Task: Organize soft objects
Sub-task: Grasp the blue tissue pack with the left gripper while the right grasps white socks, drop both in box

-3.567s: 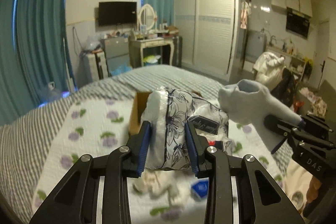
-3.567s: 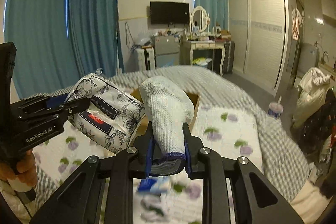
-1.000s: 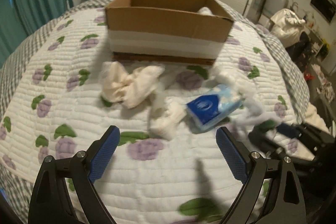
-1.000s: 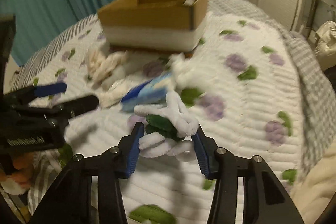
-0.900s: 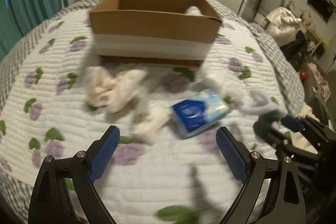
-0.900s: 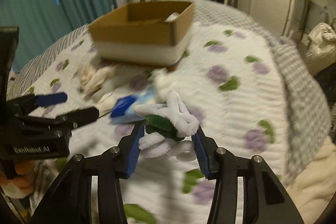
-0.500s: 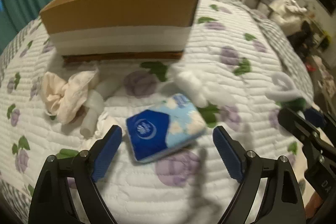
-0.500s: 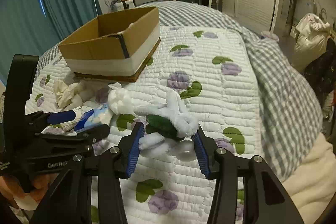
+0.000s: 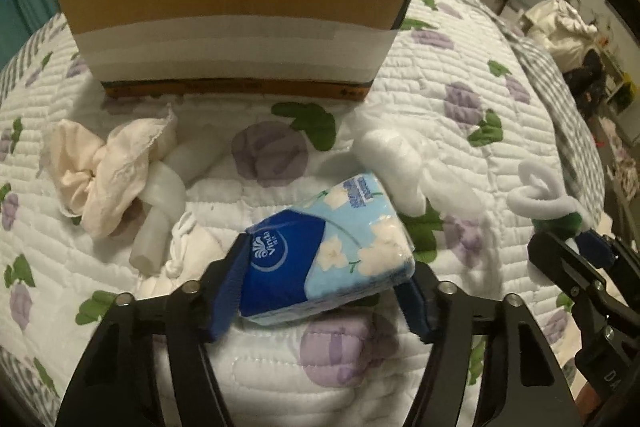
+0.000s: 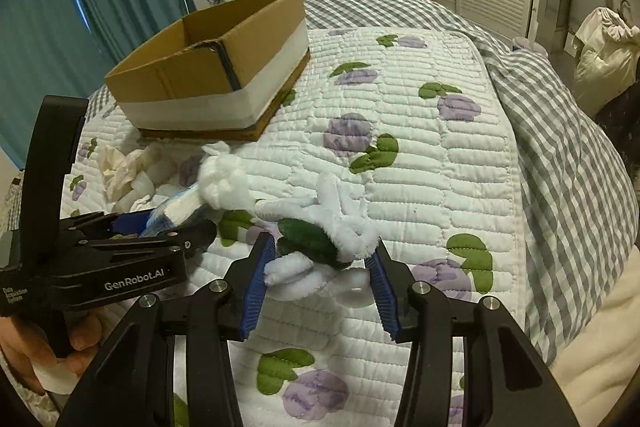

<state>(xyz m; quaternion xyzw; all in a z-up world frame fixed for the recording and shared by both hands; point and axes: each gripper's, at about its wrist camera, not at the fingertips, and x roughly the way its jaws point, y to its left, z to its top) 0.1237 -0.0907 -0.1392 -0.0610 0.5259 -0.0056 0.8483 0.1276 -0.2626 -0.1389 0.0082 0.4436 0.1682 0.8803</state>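
My left gripper is shut on a blue tissue pack, gripped on both sides just above the quilt; the gripper also shows in the right wrist view. My right gripper is shut on a white and green fuzzy pipe-cleaner toy, held off the quilt; the toy also shows in the left wrist view. The open cardboard box stands behind them and also shows in the right wrist view. A cream cloth, white foam pieces and a white fluffy wad lie on the quilt.
The bed is covered by a white quilt with purple flowers and a grey checked blanket to the right. A dresser, a TV and wardrobes stand at the back of the room.
My left gripper has moved forward and closed on the tissue pack, which lay free between its open fingers half a second ago. My right gripper still holds the toy.
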